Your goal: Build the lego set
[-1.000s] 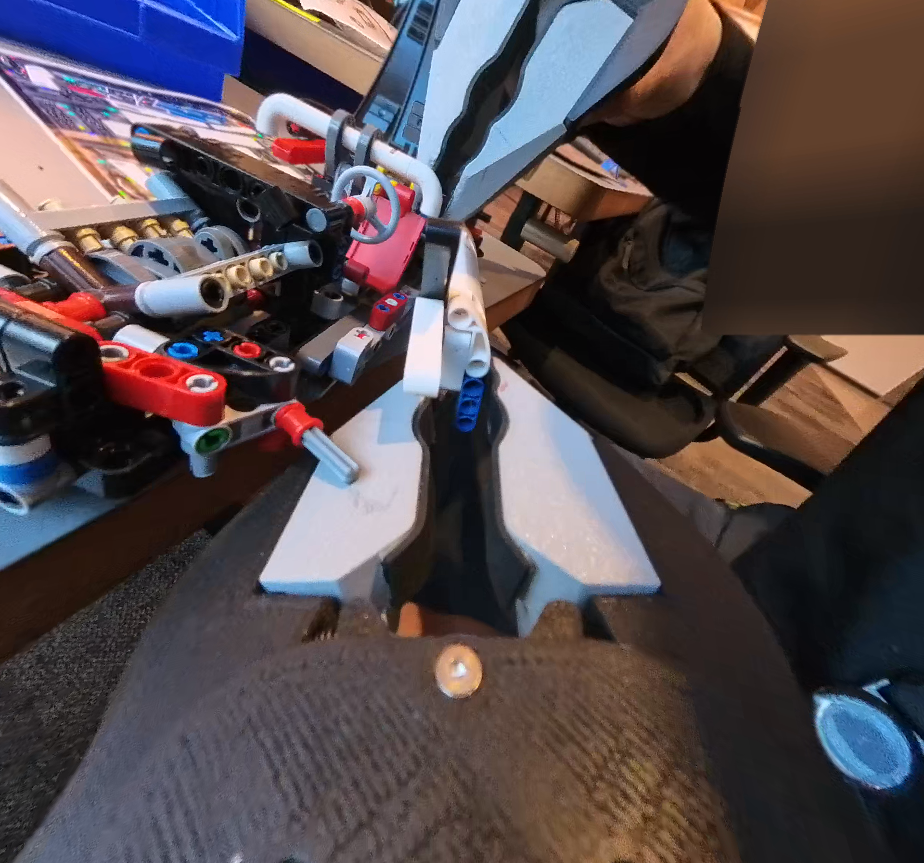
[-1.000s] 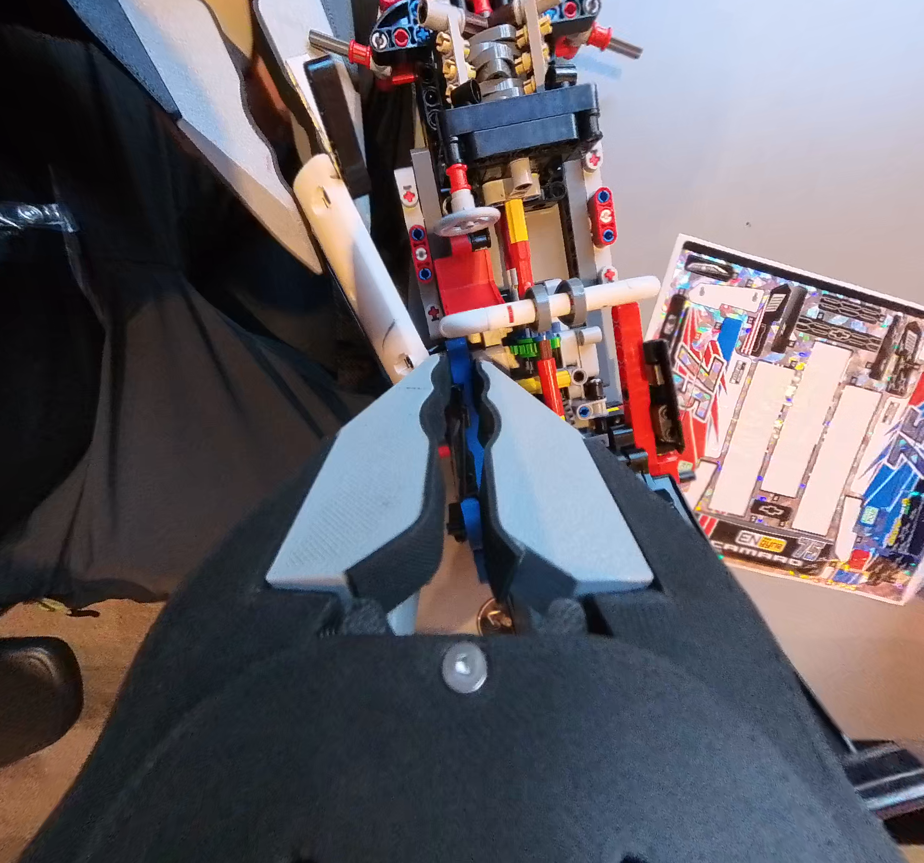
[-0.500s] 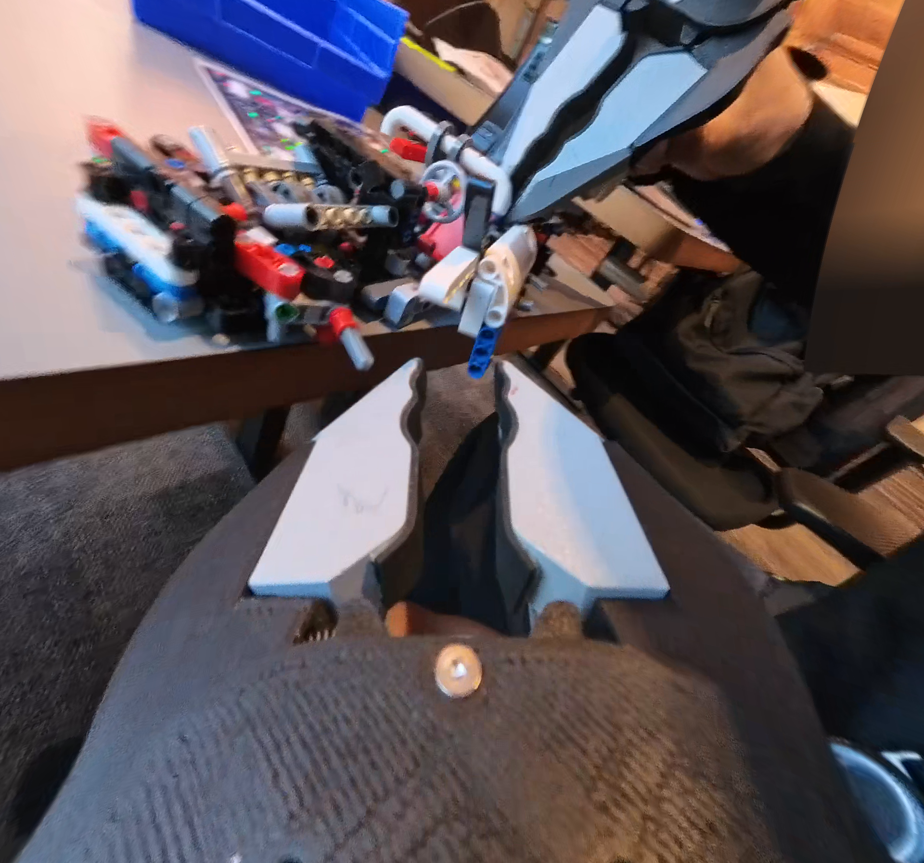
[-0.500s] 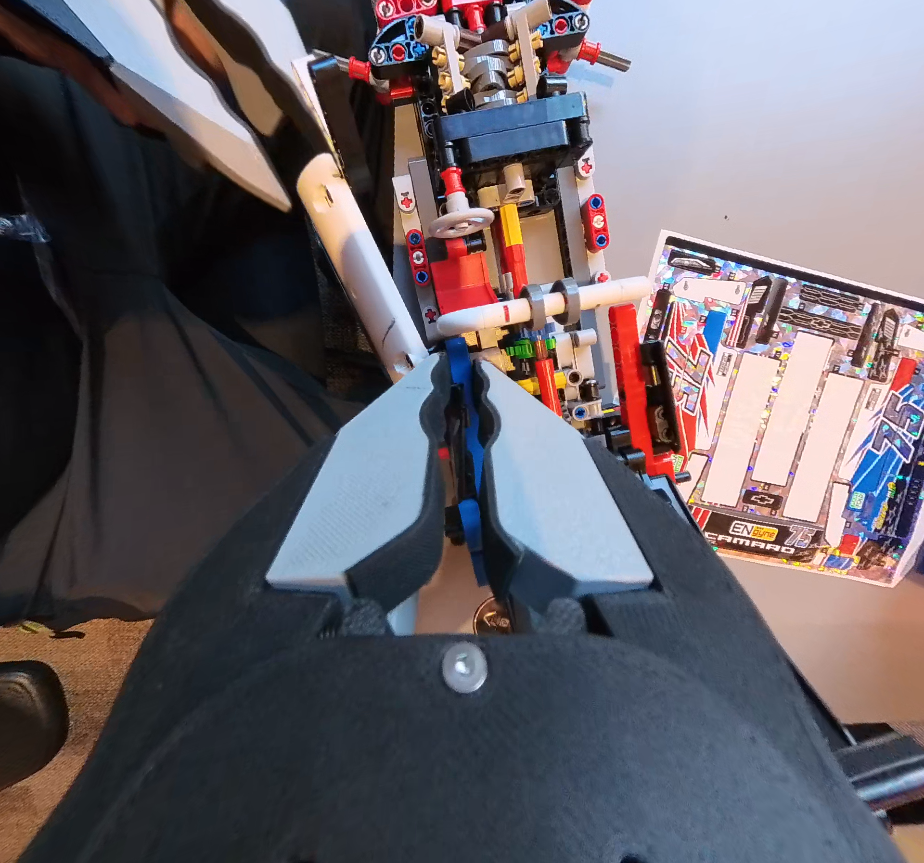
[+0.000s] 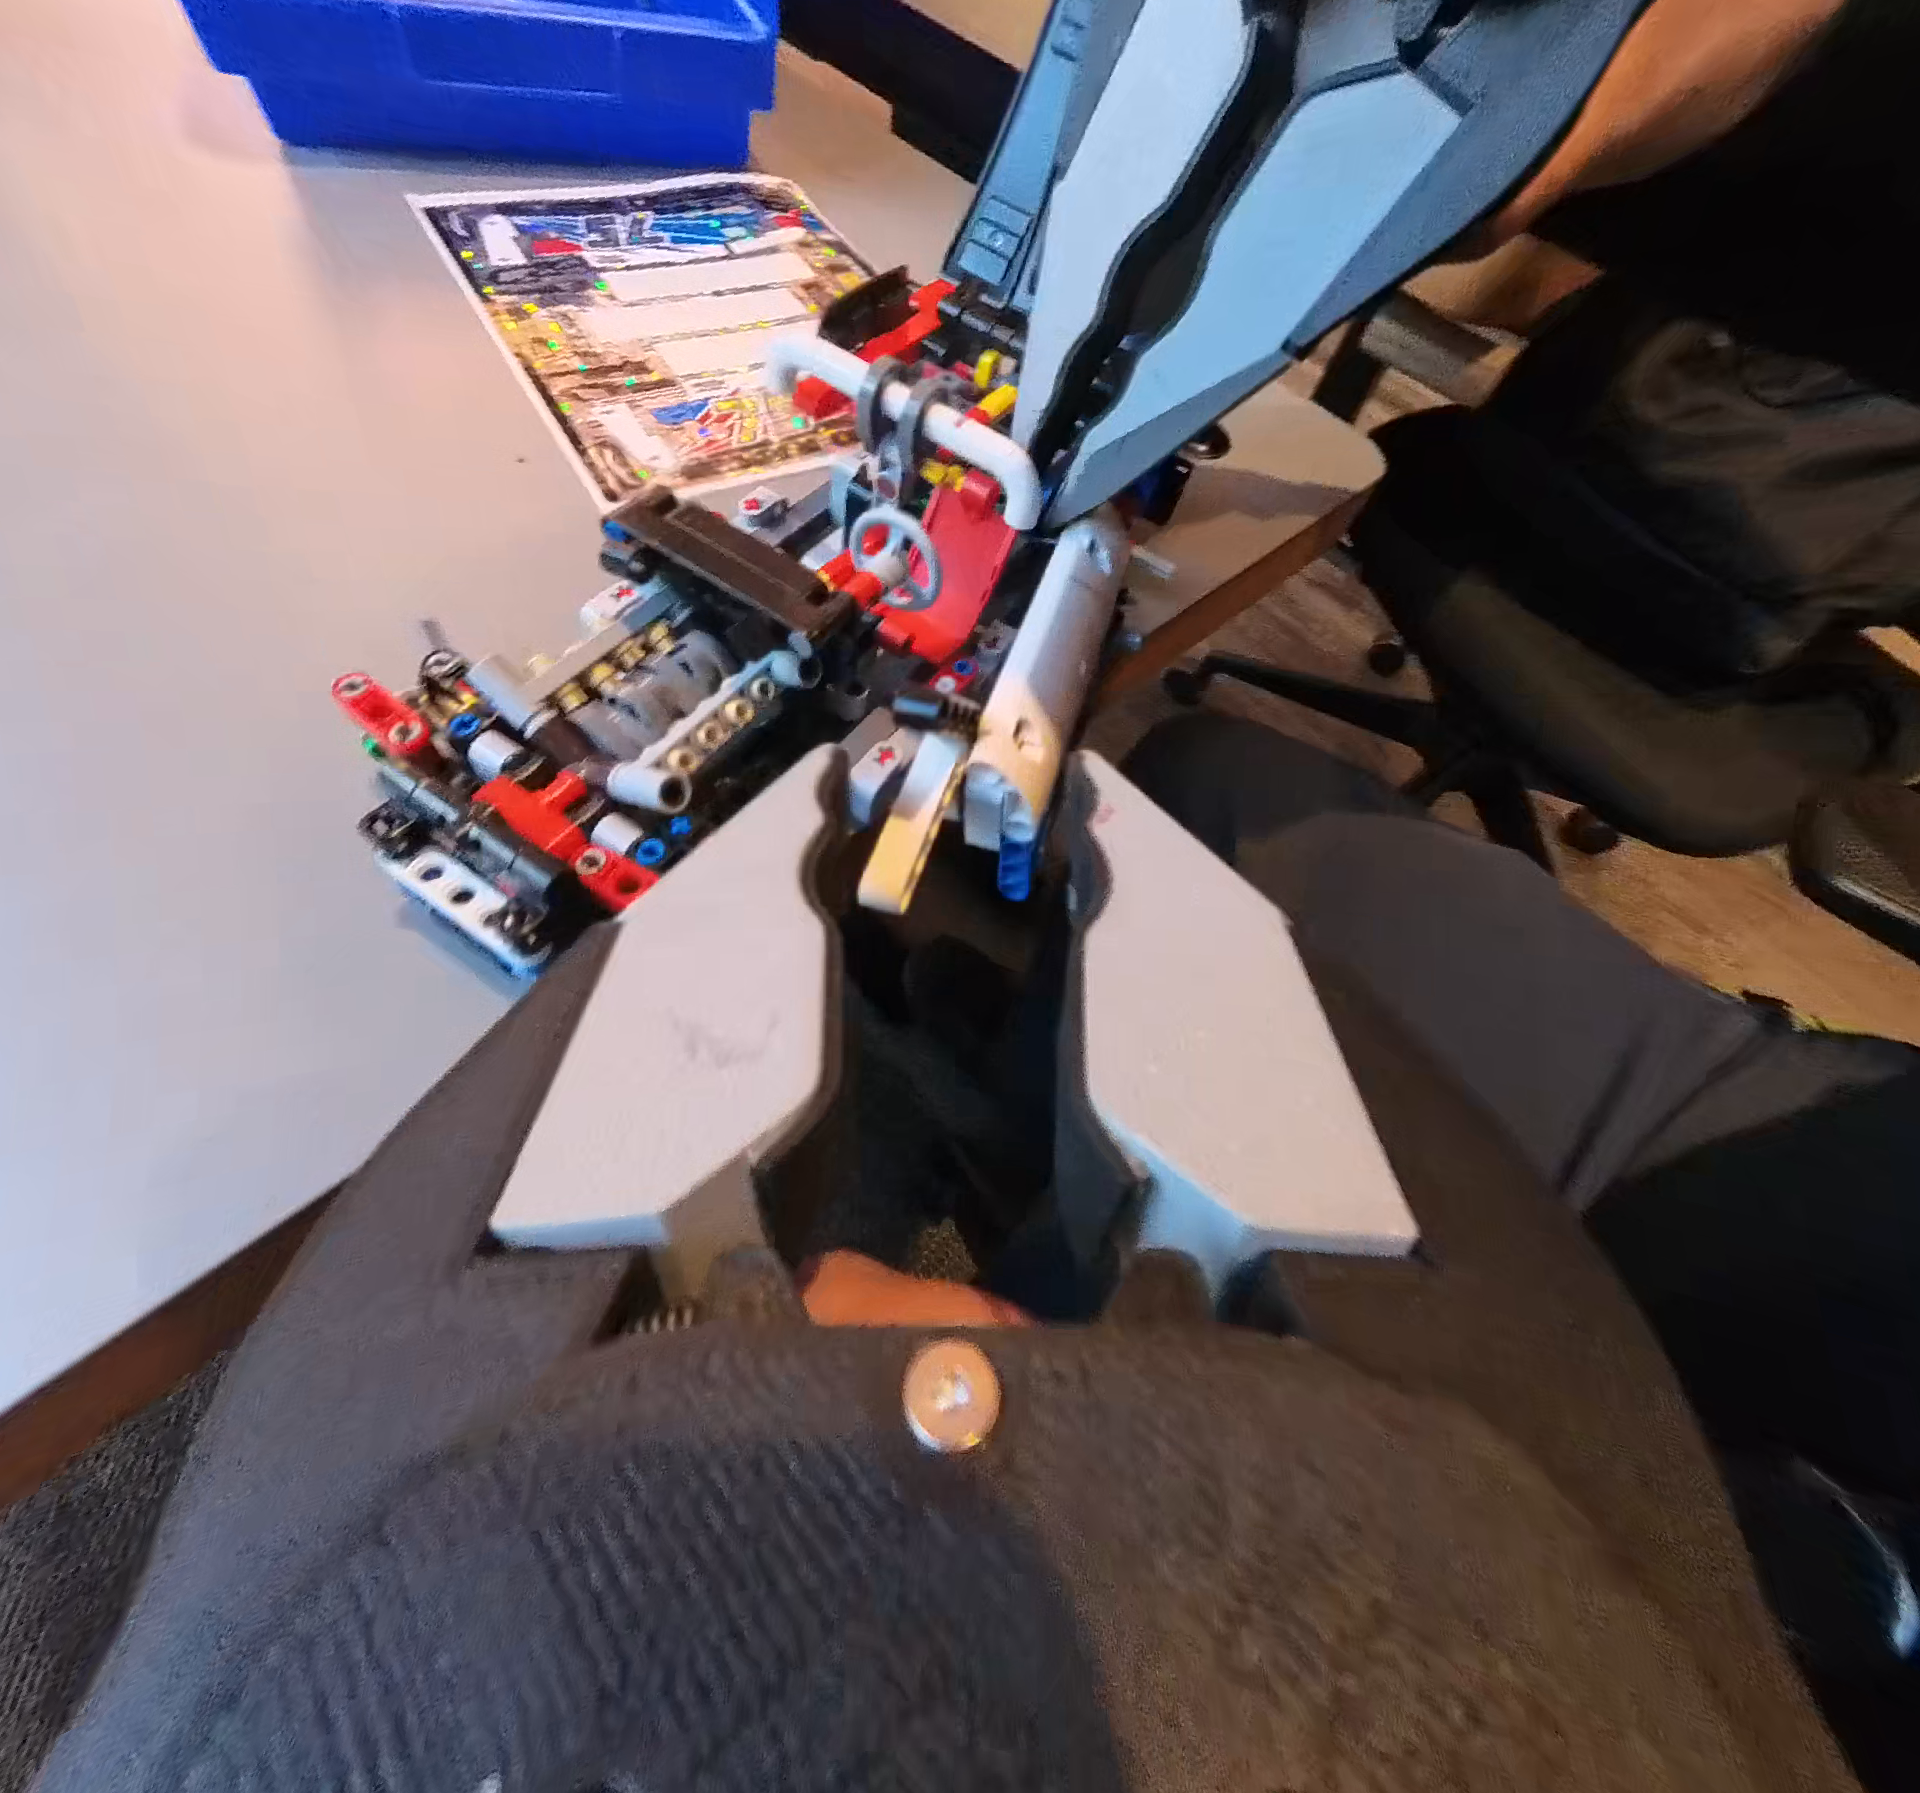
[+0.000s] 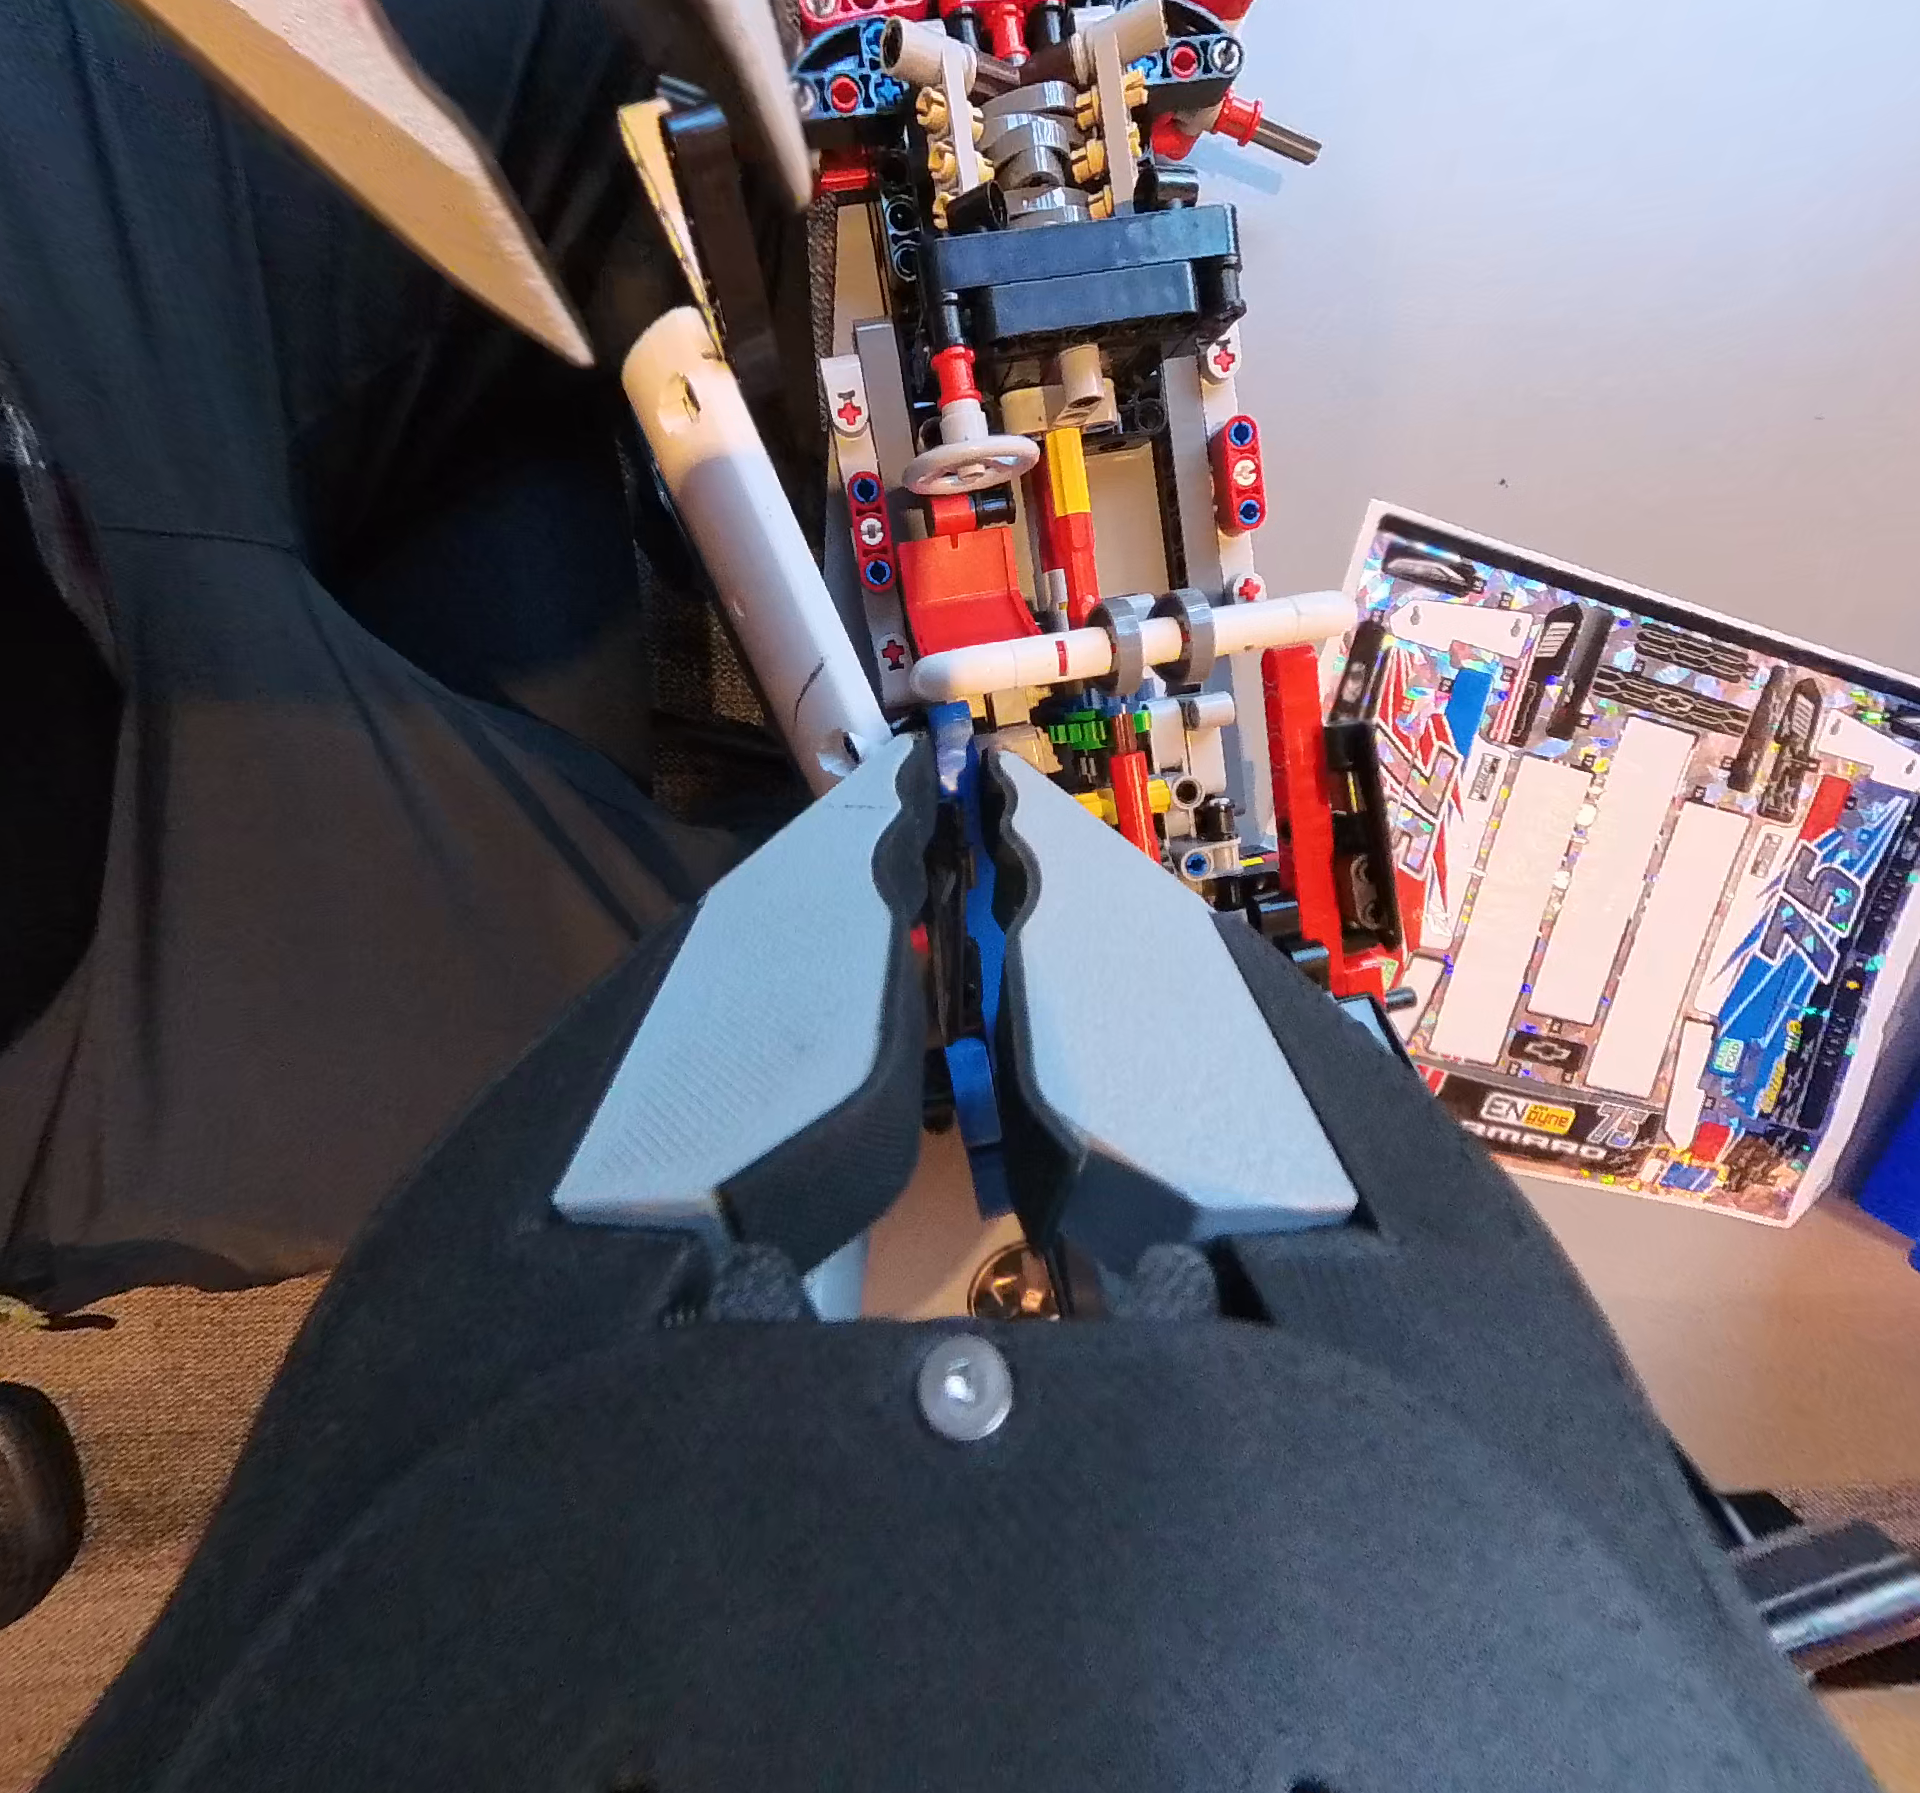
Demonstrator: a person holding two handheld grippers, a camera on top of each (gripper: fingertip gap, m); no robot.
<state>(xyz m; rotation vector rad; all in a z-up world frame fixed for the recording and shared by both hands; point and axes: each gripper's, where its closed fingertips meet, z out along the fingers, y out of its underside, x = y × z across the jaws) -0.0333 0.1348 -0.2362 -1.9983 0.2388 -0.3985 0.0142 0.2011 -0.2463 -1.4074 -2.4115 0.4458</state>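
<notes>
My right hand-held gripper [image 6: 961,756] is clamped narrow on the blue rear end of the lego car [image 6: 1049,455], its fingers [image 6: 790,995] pinching a thin blue piece between them. The car lies along the near corner of the counter [image 5: 187,517], its red seat, grey steering wheel and white roll bar facing up, its engine end pointing away from that gripper. My left hand-held gripper [image 5: 945,798] is spread wide and holds nothing; its tips sit on either side of the white side panel [image 5: 1049,673] that angles off the car past the counter's edge. Just beside the car lies a shiny sticker sheet [image 6: 1621,870], and a blue bin [image 5: 468,8] stands farther back on the counter.
</notes>
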